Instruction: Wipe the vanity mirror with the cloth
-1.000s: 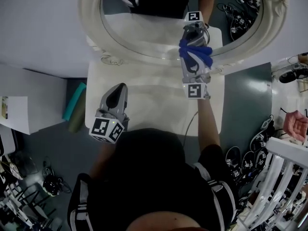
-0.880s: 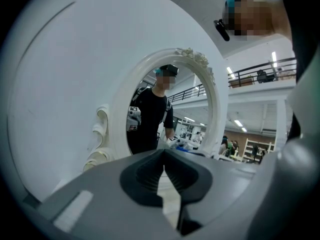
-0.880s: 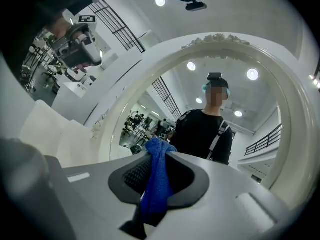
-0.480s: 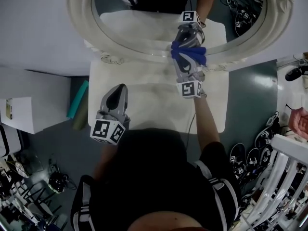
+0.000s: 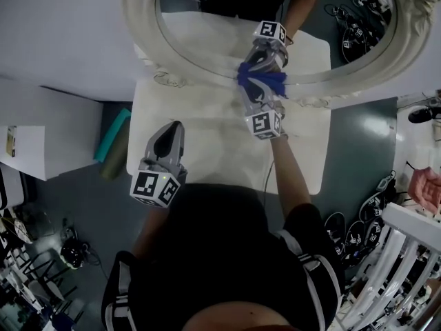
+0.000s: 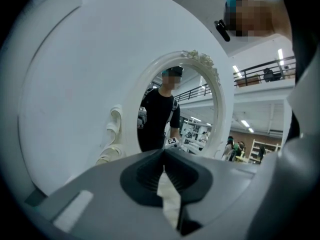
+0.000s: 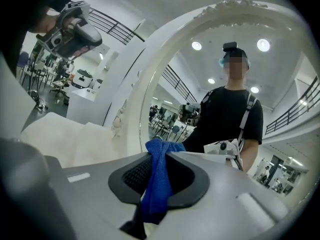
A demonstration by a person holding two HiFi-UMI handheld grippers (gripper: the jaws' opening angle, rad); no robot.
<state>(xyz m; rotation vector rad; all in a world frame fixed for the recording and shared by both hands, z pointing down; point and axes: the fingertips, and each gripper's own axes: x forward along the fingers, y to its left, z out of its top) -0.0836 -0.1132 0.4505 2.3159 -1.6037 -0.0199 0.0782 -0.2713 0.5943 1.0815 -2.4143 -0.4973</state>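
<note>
The vanity mirror [image 5: 220,36] has a cream oval carved frame [image 5: 148,43] and stands at the back of a pale table [image 5: 207,143]. My right gripper [image 5: 256,80] is shut on a blue cloth [image 5: 267,83], which is pressed against the lower edge of the glass, right of centre. Its reflection shows just above. In the right gripper view the blue cloth [image 7: 157,179] hangs pinched between the jaws of the right gripper [image 7: 159,149], facing the mirror frame [image 7: 145,84]. My left gripper [image 5: 169,128] hovers shut and empty over the table's front left. The left gripper [image 6: 164,151] points at the mirror [image 6: 180,109].
A teal roll [image 5: 110,143] lies on the floor left of the table, beside a white box [image 5: 41,136]. Shoes and cables [image 5: 358,219] crowd the floor at right, next to a white rack [image 5: 406,254]. Another person's hand [image 5: 424,188] shows at the far right.
My right gripper has slid the blue cloth leftwards along the mirror's lower edge. The left gripper has stayed where it was.
</note>
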